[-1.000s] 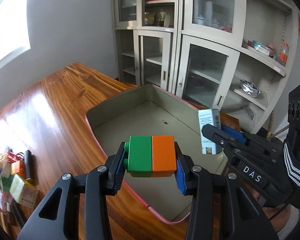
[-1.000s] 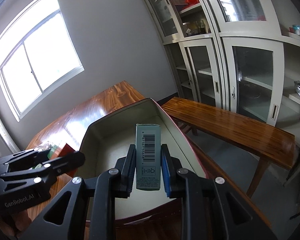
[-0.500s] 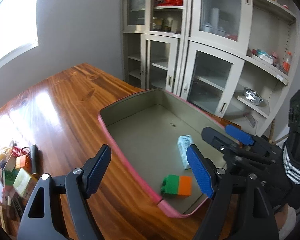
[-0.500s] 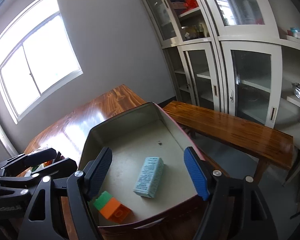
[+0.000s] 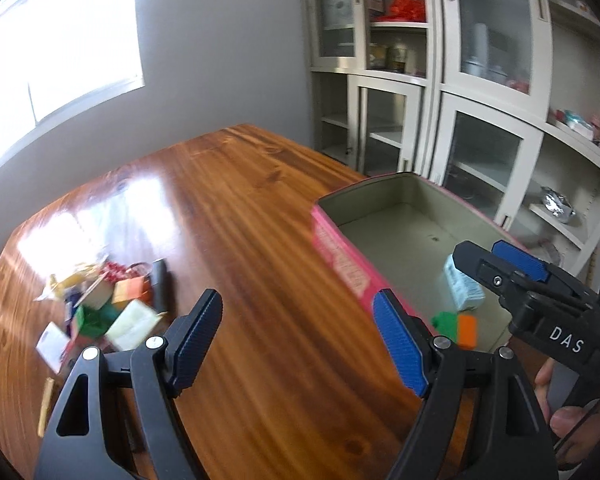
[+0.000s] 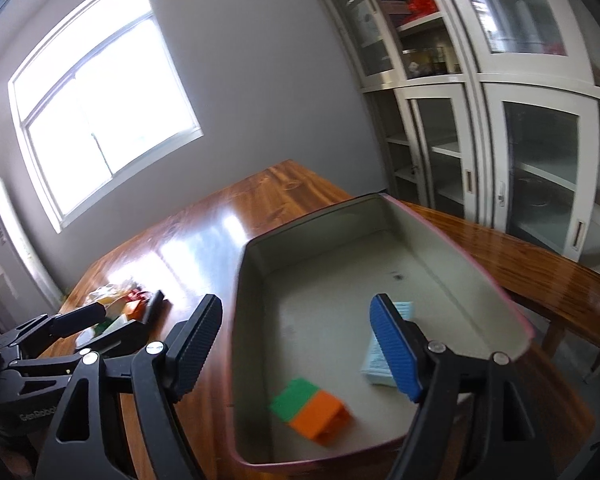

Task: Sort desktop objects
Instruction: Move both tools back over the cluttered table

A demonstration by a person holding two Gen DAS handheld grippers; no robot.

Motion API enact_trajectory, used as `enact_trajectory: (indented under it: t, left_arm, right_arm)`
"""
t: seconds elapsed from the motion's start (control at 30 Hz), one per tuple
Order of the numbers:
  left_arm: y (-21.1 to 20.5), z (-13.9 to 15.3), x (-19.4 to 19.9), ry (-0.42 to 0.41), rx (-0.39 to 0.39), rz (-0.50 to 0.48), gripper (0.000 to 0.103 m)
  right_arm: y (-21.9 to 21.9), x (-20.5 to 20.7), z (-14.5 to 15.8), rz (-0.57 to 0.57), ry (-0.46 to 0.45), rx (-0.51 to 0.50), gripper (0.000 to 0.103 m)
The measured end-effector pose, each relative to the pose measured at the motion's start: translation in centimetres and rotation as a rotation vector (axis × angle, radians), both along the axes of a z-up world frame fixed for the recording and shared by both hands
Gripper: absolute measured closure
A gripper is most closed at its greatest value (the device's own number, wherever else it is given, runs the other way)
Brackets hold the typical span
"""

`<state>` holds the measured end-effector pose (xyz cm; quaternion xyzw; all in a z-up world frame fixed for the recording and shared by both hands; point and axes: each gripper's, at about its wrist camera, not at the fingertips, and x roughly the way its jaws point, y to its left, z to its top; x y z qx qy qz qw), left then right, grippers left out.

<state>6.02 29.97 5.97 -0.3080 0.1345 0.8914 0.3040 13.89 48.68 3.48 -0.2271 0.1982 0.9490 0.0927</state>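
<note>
— In the pink-rimmed tray point(image 6: 518, 312), what's landed?

— The green-and-orange block point(image 6: 310, 406) and the pale blue carton point(image 6: 380, 354), both lying on its floor. A second ago each sat pinched in a pair of tongs.

— And the tongs now?

— The left tongs point(image 5: 300, 344) have just sprung wide and hold nothing, over bare desk point(image 5: 240, 220). The right tongs point(image 6: 296, 344) likewise spread, empty, above the tray.

— So?

— Two sorted, I'd judge. The pile point(image 5: 100, 312) at the desk's far-left end waits.

Black gripper point(image 5: 298, 336) frames, blue ribbed pads point(image 5: 398, 348), silver screws, white "DAS" lettering
</note>
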Motion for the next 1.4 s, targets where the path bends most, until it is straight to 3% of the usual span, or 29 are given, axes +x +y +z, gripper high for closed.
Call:
enact_trajectory:
  t: [0.37,0.63,0.9,1.17,1.4]
  left_arm:
    - [-7.0,-0.5,-2.2,-0.018,0.013,0.164,0.022]
    - [-14.4,-1.3,-3.8,-0.037,0.031,0.318,0.022]
    - [-21.7,-3.3,-5.5,-0.04,-0.026,0.466,0.022]
    - [-26.0,-5.1,-6.8,-0.068,-0.056,0.518,0.022]
    - [-26.5,-6.7,-7.9,-0.111,-0.067,0.507,0.022]
  right_arm:
    - [-5.4,-2.1,1.0,0.135,0.021,0.03,0.023]
    - [-10.5,-4.5,1.2,0.256,0.009,0.061,0.022]
    - [-14.3,-7.1,0.0,0.351,-0.045,0.047,0.022]
    - [-16.9,-8.6,-0.8,0.401,-0.088,0.062,0.022]
    - [-17.9,-9.6,-1.4,0.426,-0.118,0.059,0.022]
